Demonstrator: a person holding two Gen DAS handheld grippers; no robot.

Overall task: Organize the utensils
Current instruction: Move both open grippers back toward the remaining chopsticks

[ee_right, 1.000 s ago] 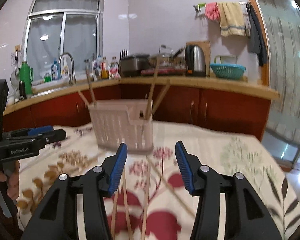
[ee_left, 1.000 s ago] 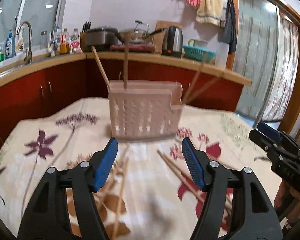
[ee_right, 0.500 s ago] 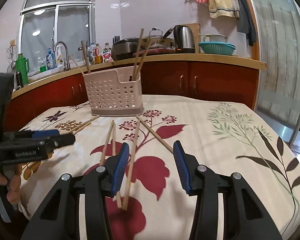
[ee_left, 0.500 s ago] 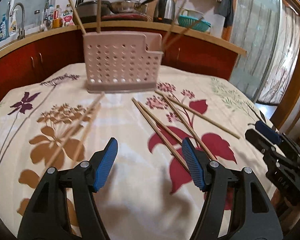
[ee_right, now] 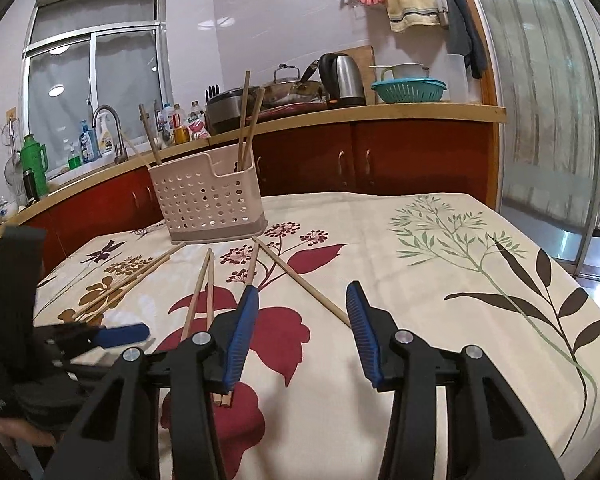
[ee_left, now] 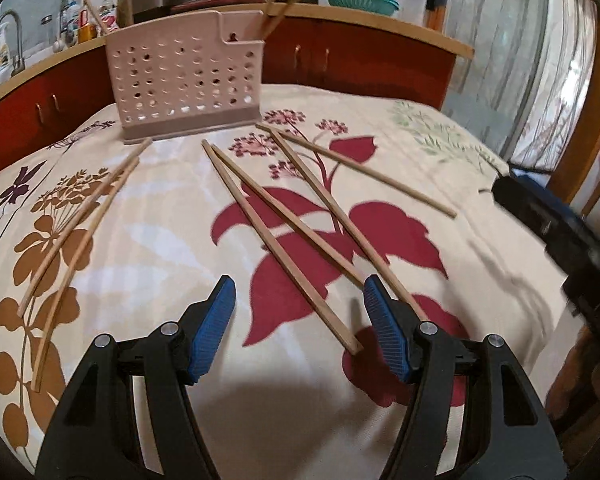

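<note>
A pink perforated utensil holder (ee_left: 186,86) stands at the far side of the table, also in the right wrist view (ee_right: 210,200), with several chopsticks upright in it. Several loose wooden chopsticks (ee_left: 276,240) lie on the floral tablecloth in front of it, a pair (ee_left: 74,228) off to the left. My left gripper (ee_left: 298,316) is open and empty, low over the near ends of the middle chopsticks. My right gripper (ee_right: 300,324) is open and empty, above the chopstick (ee_right: 300,282) lying furthest right. The left gripper shows at the left of the right wrist view (ee_right: 120,334).
The table's right edge (ee_right: 580,280) and near edge are close. A kitchen counter (ee_right: 380,114) with kettle, pots, a teal colander and a sink runs behind the table. A glass door (ee_right: 540,100) is at the right.
Both grippers have pulled back from the holder and tilted down toward the loose chopsticks. The left gripper is now lower, near the chopstick ends. Both stayed open.
</note>
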